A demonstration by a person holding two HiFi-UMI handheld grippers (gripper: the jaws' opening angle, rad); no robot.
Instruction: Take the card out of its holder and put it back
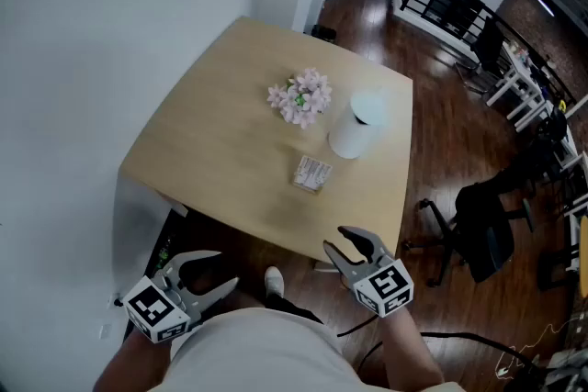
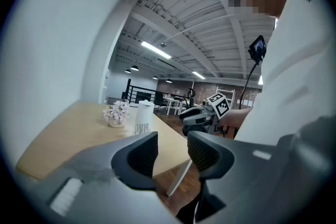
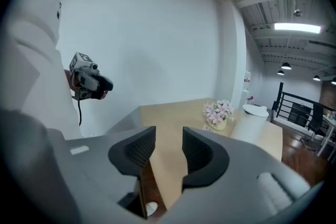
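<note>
The card holder (image 1: pixel 312 173) stands with a card in it near the middle of the wooden table (image 1: pixel 211 151); it shows small in the left gripper view as the card holder (image 2: pixel 140 127). Both grippers hang close to the person's body, short of the table's near edge and far from the holder. My left gripper (image 1: pixel 225 272) is open with nothing between its jaws, as the left gripper (image 2: pixel 172 152) also shows in its own view. My right gripper (image 1: pixel 337 240) is open and empty too, and the right gripper (image 3: pixel 169 147) looks along the tabletop.
A small pot of pink flowers (image 1: pixel 299 96) and a white lidded cylinder (image 1: pixel 356 126) stand just behind the holder. A white wall runs along the table's left side. A black office chair (image 1: pixel 482 225) stands on the wood floor to the right.
</note>
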